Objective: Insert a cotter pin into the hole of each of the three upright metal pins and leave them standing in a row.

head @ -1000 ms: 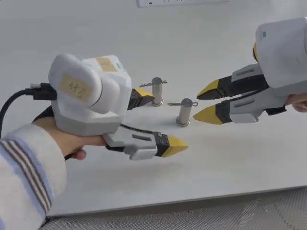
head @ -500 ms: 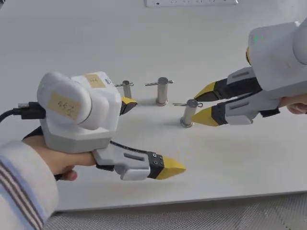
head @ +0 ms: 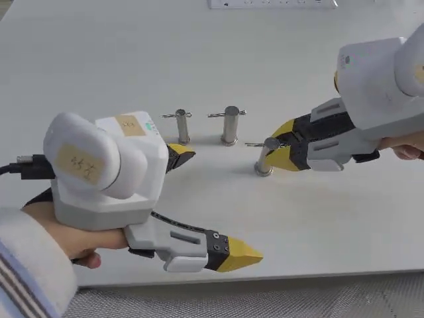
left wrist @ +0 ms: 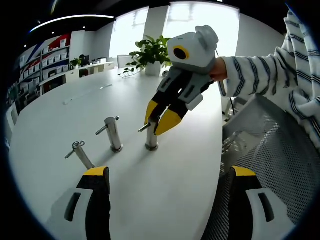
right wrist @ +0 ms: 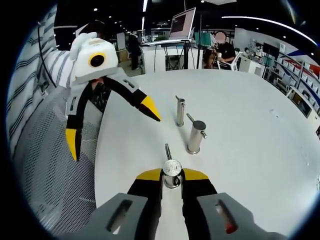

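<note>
White desk (head: 99,59) in an open office, with a power strip (head: 271,3) along the far edge. Tan tape label (head: 79,163) on the left gripper (head: 225,203), handwritten but too blurred to read.

Three upright metal pins on the desk: left pin (head: 181,126) and middle pin (head: 230,124) side by side farther off, right pin (head: 265,159) a little nearer and out of line. Level through each head, a cotter pin: left cotter pin (head: 173,115), middle cotter pin (head: 222,114), right cotter pin (head: 255,144).

Right gripper (head: 273,147) with jaws narrowed onto the head of the right pin, one yellow tip on each side. Seen from the right gripper view, round pin head (right wrist: 172,172) squarely between the tips, apparently touching both.

Left gripper with jaws spread wide, holding nothing, far tip near the left pin yet apart from it.

Left gripper view: potted plant (left wrist: 152,50) at the desk's far end, bright windows behind. Right gripper view: computer monitor (right wrist: 182,22) beyond the desk, striped sleeve (right wrist: 55,60) behind the left gripper.
</note>
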### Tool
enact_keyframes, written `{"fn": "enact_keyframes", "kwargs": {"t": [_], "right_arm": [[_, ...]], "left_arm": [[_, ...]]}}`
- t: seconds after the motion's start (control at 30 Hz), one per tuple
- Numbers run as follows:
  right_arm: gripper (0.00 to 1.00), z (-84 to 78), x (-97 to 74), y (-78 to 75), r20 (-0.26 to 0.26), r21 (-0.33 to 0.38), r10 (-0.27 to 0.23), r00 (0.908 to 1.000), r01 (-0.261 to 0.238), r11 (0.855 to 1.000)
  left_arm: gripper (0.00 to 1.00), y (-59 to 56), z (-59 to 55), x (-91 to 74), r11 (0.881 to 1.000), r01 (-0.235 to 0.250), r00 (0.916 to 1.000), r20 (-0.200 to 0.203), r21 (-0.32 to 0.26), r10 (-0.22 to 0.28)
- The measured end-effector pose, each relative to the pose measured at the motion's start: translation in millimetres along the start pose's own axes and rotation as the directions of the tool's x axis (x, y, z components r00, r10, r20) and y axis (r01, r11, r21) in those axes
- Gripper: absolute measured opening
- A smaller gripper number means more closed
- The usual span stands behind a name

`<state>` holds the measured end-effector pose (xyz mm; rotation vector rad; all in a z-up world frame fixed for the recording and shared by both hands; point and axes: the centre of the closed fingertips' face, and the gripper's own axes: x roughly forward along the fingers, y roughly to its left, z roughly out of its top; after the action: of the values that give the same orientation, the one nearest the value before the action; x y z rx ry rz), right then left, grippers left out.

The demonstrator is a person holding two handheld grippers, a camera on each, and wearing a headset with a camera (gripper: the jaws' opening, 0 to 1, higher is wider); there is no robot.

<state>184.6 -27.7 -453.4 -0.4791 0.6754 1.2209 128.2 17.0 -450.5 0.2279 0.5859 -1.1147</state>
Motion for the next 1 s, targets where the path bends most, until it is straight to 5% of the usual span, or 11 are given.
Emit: {"fn": "enact_keyframes", "kwargs": {"t": [0.33,0.57,1.0], "right_arm": [[0.08,-0.2,-0.1,0.9,-0.017,-0.03,0.003,0.9998,-0.004,1.0],[0.08,10.7,-8.2,-15.6,0.014,-0.045,-0.021,0.9997,0.022,0.999],[0.08,4.3,-12.1,-46.2,0.003,-0.052,-0.044,0.999,0.044,0.998]], "left_arm": [[0.96,8.0,5.9,-5.7,0.999,-0.027,0.9993,0.026,-0.02,0.028],[0.99,10.3,1.1,-9.3,0.998,-0.036,0.9992,0.013,-0.044,0.037],[0.99,14.7,-6.7,-17.0,0.996,-0.07,0.9975,-0.006,-0.053,0.07]]}}
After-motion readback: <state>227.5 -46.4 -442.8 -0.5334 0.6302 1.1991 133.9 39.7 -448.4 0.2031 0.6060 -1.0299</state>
